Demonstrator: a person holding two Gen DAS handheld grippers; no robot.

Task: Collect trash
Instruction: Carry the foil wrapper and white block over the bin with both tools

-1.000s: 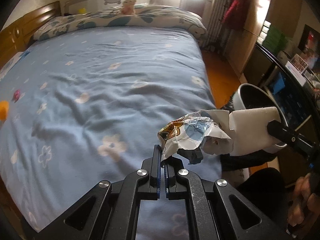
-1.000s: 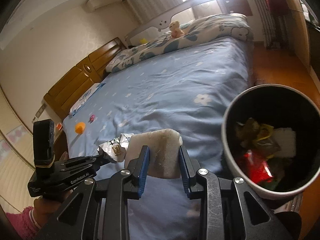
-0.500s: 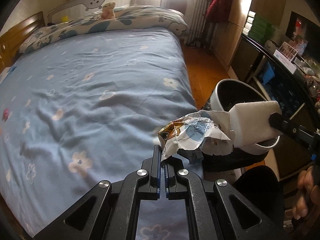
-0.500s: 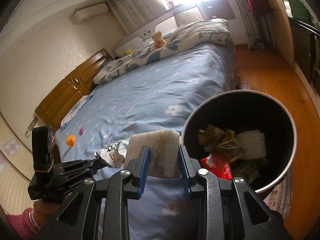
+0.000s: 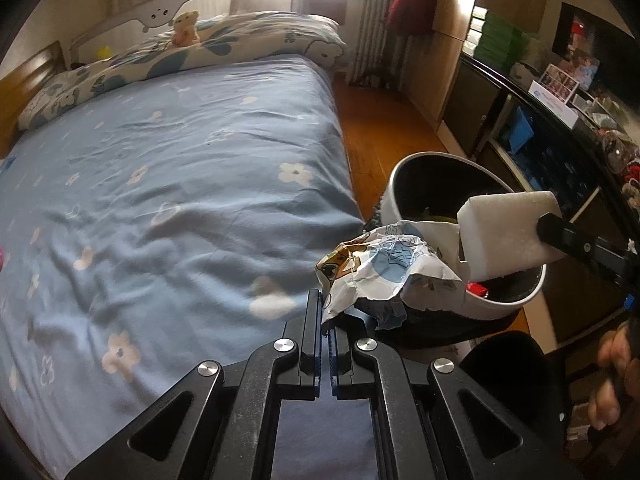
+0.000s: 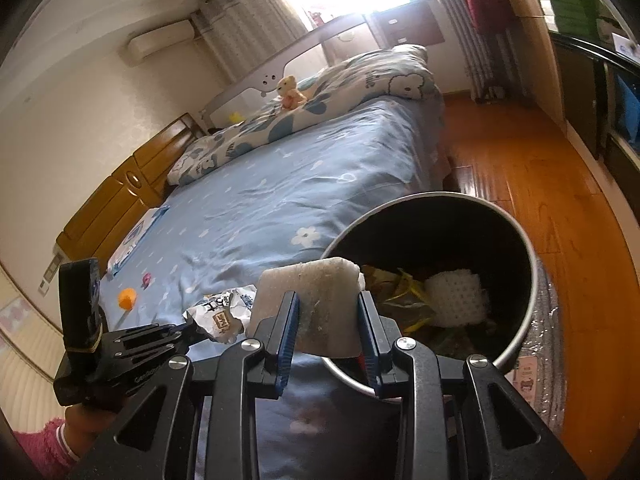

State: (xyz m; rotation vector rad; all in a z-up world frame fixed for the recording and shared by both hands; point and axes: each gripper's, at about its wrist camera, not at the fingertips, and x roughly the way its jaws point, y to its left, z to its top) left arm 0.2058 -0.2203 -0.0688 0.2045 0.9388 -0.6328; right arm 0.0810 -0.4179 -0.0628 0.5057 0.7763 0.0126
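My left gripper (image 5: 326, 312) is shut on a crumpled printed wrapper (image 5: 384, 268), held at the bed's near right corner beside the bin. My right gripper (image 6: 328, 312) is shut on a white foam block (image 6: 320, 304), held at the near rim of the round trash bin (image 6: 516, 236). The bin stands on the floor by the bed and holds several pieces of trash. In the left wrist view the foam block (image 5: 508, 236) hangs over the bin (image 5: 404, 164). In the right wrist view the wrapper (image 6: 224, 312) shows left of the foam.
The blue flowered bed (image 5: 160, 184) fills the left. An orange scrap (image 6: 128, 298) and a small pink item (image 6: 146, 279) lie on it. A white packet (image 6: 132, 240) lies near the wooden headboard. Dark cabinets (image 5: 532, 140) line the right. The wood floor (image 6: 560, 184) runs between.
Both grippers have moved right toward the bin with their loads. The foam block now sits over the bin's near rim, and the wrapper is closer to the bin.
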